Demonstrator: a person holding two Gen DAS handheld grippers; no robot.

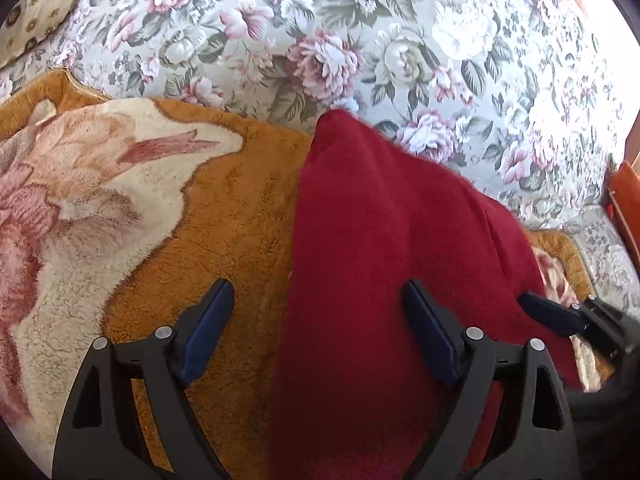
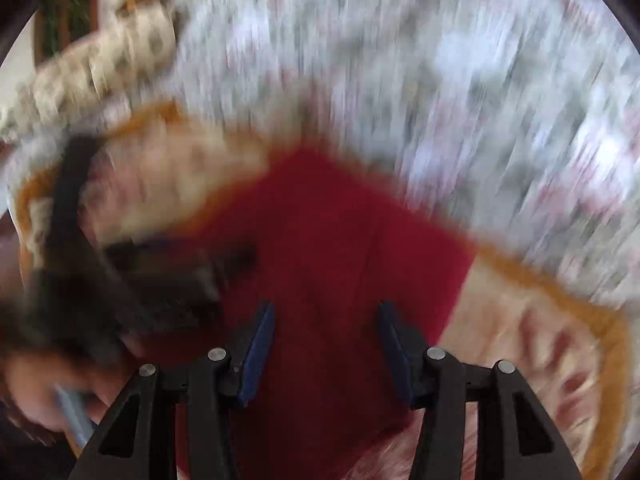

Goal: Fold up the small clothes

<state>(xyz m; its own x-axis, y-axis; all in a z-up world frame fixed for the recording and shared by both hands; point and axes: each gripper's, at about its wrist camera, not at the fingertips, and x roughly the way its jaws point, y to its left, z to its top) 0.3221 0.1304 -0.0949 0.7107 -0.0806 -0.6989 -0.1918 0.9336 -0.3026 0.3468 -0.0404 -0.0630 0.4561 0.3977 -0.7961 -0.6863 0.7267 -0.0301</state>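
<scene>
Left claw (image 1: 320, 332) wide above red garment (image 1: 380, 220)

the red garment (image 1: 380, 260) is a matt, fuzzy fleece-like cloth. under it the blanket (image 1: 224, 216) is thick plush with a shaggy, tufted pile in orange and cream. the floral sheet (image 1: 400, 40) looks like smooth, flat woven cloth. the left gripper (image 1: 320, 328) is matt black plastic with dull metal pins and smooth dark-blue pads (image 1: 208, 328). the right wrist view is too blurred to judge texture.
</scene>
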